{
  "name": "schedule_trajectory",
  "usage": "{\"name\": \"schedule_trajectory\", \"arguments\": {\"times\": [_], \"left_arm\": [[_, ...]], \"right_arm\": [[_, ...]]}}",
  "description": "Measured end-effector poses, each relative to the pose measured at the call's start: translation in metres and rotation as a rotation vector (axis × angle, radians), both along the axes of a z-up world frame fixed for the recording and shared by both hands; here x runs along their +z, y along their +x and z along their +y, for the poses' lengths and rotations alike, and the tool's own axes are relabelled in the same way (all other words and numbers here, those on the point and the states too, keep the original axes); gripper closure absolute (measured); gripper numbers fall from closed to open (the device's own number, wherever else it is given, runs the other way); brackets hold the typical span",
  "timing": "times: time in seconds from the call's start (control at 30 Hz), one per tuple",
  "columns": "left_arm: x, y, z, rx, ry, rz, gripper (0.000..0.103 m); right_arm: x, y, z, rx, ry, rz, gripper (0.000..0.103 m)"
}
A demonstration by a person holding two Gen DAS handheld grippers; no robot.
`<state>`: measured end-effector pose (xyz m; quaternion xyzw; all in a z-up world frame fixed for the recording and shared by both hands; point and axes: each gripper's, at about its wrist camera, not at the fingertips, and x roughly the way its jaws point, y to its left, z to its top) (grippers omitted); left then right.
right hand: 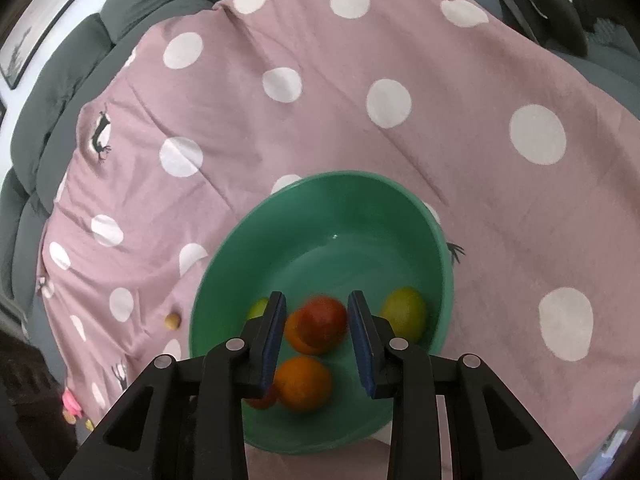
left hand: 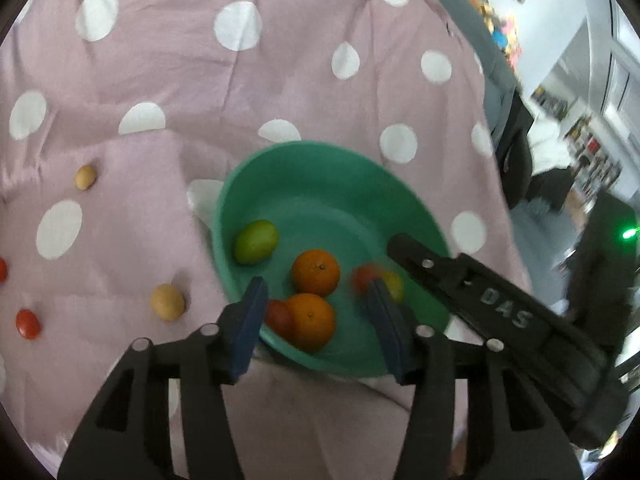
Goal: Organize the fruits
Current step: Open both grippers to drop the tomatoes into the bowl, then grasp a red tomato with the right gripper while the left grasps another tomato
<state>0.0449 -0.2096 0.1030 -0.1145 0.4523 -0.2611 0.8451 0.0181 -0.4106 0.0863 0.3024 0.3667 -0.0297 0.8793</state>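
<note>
A green bowl (left hand: 320, 184) sits on a pink polka-dot cloth (left hand: 240, 92). It holds two oranges (left hand: 315, 273), a green lime (left hand: 256, 241), a yellow-green fruit (right hand: 404, 314) and red fruits (right hand: 324, 320). My left gripper (left hand: 318, 320) is open and empty above the bowl's near rim. My right gripper (right hand: 318, 340) is open over the bowl (right hand: 340, 216), with a blurred red fruit below, between its fingers and apart from them. The right gripper's black body (left hand: 500, 304) shows in the left wrist view, over the bowl's right rim.
On the cloth left of the bowl lie two small tan fruits (left hand: 167, 301) (left hand: 85, 176) and small red ones (left hand: 28, 323). A grey sofa (right hand: 60, 80) surrounds the cloth. Room furniture stands at the far right (left hand: 580, 152).
</note>
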Motion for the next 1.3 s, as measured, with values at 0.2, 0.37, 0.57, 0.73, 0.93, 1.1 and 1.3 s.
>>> {"name": "schedule_trajectory", "arguments": {"times": [0.2,0.37,0.57,0.73,0.93,1.1,1.3], "left_arm": [[0.021,-0.009,0.058,0.084,0.006,-0.039,0.036],[0.026,-0.011,0.137,0.218,0.126,-0.097,0.031],[-0.01,-0.001,0.208,0.336,0.077,0.03,0.028],[-0.02,0.007,0.215,0.357,0.097,0.036,0.03],[-0.027,0.014,0.235,0.413,0.123,0.062,0.043],[-0.021,0.018,0.249,0.435,0.11,0.066,0.056],[-0.013,0.027,0.266,0.479,0.113,0.055,0.075]], "right_arm": [[0.01,-0.002,0.016,0.035,-0.014,-0.036,0.056],[0.023,0.001,0.048,0.106,-0.052,-0.074,0.056],[0.025,0.009,0.109,0.326,0.061,-0.084,0.056],[0.009,0.02,0.169,0.372,-0.153,0.01,0.056],[-0.014,0.025,0.182,0.386,-0.236,0.08,0.056],[-0.016,0.022,0.18,0.436,-0.157,0.06,0.056],[-0.021,0.021,0.239,0.652,-0.138,0.052,0.063]]}}
